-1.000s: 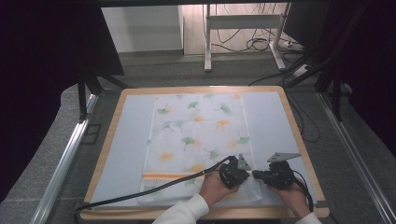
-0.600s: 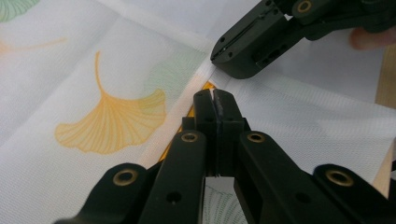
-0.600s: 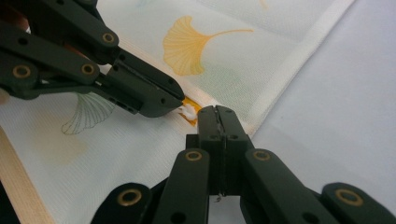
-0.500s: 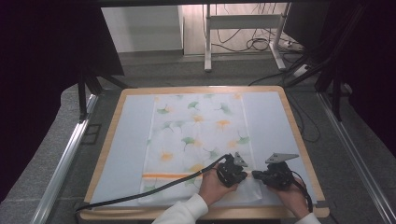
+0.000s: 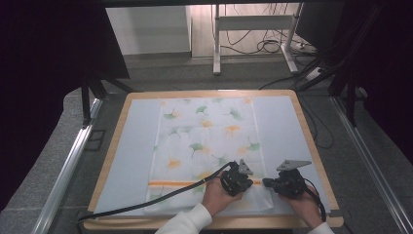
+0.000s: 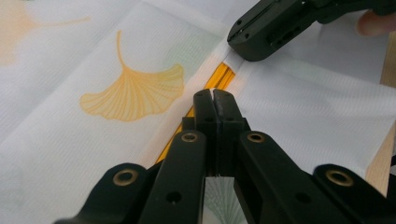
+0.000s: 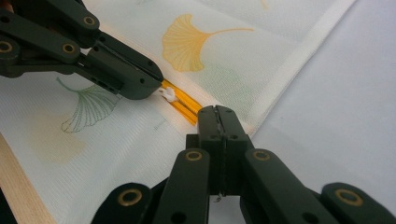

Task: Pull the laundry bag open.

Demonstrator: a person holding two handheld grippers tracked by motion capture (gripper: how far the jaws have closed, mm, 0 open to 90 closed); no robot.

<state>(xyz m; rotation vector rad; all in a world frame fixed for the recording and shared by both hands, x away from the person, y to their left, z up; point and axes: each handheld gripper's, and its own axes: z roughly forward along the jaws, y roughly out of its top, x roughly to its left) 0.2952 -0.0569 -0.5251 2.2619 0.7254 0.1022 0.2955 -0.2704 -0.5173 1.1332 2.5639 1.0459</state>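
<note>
A white cloth (image 5: 209,136) printed with ginkgo leaves lies flat on the pale mat, with an orange stripe (image 5: 175,184) across its near end. My left gripper (image 5: 249,182) and right gripper (image 5: 265,182) face each other tip to tip at the stripe's right end, by the cloth's right hem. In the left gripper view my jaws (image 6: 214,95) are shut on the stripe (image 6: 219,74), and the right gripper (image 6: 236,44) pinches a raised fold of the hem. In the right gripper view my jaws (image 7: 215,112) are closed at the hem, and the left gripper (image 7: 156,84) holds a small white pucker.
The pale blue mat (image 5: 131,146) covers a wooden-rimmed table (image 5: 109,161). Its near edge (image 7: 18,182) lies close behind the hands. A black cable (image 5: 146,202) trails left from the left gripper. Metal rails, stands and floor cables surround the table.
Both hands have crept slightly left along the near end of the cloth. The jaws stay closed and the cloth lies as before.
</note>
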